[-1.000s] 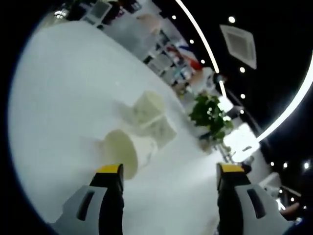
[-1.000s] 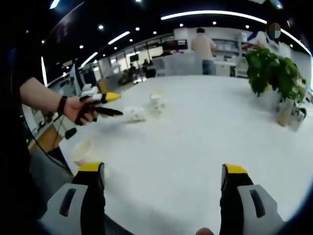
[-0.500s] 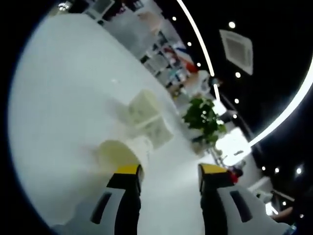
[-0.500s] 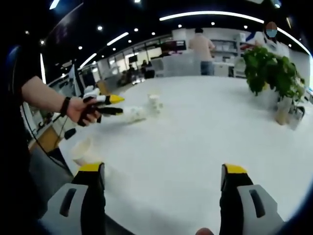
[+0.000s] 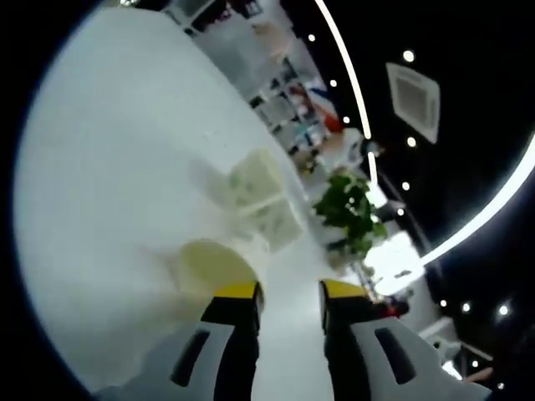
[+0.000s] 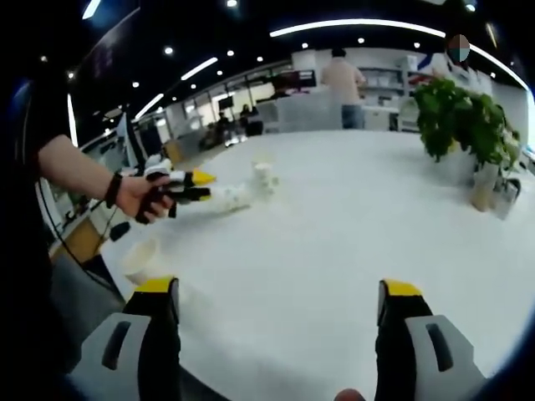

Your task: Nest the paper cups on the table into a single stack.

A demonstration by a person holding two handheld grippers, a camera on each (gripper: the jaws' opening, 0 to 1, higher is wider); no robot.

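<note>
A white paper cup (image 5: 209,266) lies on its side on the white table (image 5: 100,150), its mouth towards me. My left gripper (image 5: 288,290) has its jaws drawn close with a narrow gap; its left jaw overlaps the cup's mouth, and table shows between the jaws. Beyond stand two more cups (image 5: 255,180) (image 5: 277,221). In the right gripper view a hand holds the left gripper (image 6: 201,185) against the lying cup (image 6: 234,198), near an upright cup (image 6: 266,177). Another cup (image 6: 142,257) stands by the table's near left edge. My right gripper (image 6: 280,288) is wide open above bare table (image 6: 334,217).
A potted plant (image 6: 460,117) in a vase (image 6: 485,188) stands at the table's right side, also seen as a green plant (image 5: 351,209). A person (image 6: 343,79) stands at shelves beyond the far edge. The table's left edge drops off near the single cup.
The left gripper's jaws have closed from wide apart to a narrow gap at the lying cup's mouth. The right gripper has stayed still and open.
</note>
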